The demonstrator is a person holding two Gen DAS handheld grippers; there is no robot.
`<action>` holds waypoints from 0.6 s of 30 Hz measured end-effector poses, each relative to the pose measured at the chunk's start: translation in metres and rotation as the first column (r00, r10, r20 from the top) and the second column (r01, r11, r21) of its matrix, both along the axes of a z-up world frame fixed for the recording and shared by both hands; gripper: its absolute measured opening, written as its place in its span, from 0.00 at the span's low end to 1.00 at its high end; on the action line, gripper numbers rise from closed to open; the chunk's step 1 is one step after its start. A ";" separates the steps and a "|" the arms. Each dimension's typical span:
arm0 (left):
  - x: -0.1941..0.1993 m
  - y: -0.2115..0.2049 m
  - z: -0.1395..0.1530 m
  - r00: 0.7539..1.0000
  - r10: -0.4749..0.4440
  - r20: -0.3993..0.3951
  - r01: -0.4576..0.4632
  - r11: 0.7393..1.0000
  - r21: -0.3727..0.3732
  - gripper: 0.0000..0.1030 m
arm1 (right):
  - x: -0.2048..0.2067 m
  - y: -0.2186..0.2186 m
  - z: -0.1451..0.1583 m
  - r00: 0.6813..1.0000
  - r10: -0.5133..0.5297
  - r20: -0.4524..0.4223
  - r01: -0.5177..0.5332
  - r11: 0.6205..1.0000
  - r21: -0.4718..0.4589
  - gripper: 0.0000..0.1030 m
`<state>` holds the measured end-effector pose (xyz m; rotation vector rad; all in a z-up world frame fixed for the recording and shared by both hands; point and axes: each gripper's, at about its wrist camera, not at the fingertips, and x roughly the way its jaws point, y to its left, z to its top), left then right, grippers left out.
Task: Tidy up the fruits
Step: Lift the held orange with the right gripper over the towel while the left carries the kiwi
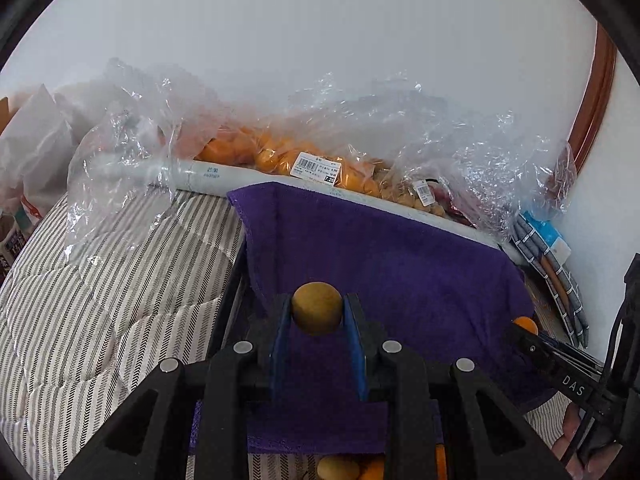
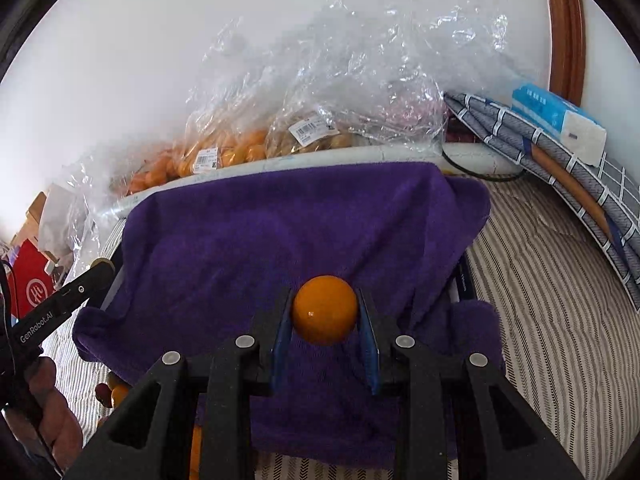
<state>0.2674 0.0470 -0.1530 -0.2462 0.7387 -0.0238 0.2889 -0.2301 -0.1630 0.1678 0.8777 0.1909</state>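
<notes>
While each gripper clamps one fruit: left gripper (image 1: 317,309) brown fruit (image 1: 317,307), right gripper (image 2: 324,310) orange fruit (image 2: 324,309).

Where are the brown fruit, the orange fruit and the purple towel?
brown fruit (image 1: 317,307): left wrist view, middle of its skin.
orange fruit (image 2: 324,309): right wrist view, centre of its front.
purple towel (image 2: 280,232): right wrist view, bare middle.

The right tool (image 2: 325,314) has a glossy orange fruit (image 2: 324,310) pinched between its blue-padded fingers (image 2: 282,340), held over a purple towel (image 2: 280,232) that's draped across something boxy. Behind the towel there are crinkly clear plastic bags (image 2: 320,80) against the white wall, packed with orange fruits (image 2: 208,156) and price stickers (image 2: 310,130). Off to the right sits a striped bed cover (image 2: 552,320), a folded checked cloth (image 2: 560,168) and a blue tissue pack (image 2: 560,120). The left tool (image 2: 100,266) pokes in at the left edge, holding something small.
</notes>
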 end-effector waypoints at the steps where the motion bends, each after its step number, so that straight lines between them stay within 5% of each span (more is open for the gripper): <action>1: 0.001 0.000 -0.002 1.000 -0.001 -0.007 0.001 1.000 0.001 0.25 | 0.000 0.001 0.000 1.000 0.004 -0.002 -0.004 1.000 -0.002 0.30; 18: 0.011 -0.003 -0.010 0.996 -0.021 -0.091 0.022 1.000 0.015 0.25 | 0.005 -0.001 -0.008 0.998 -0.008 -0.057 0.009 1.000 0.013 0.31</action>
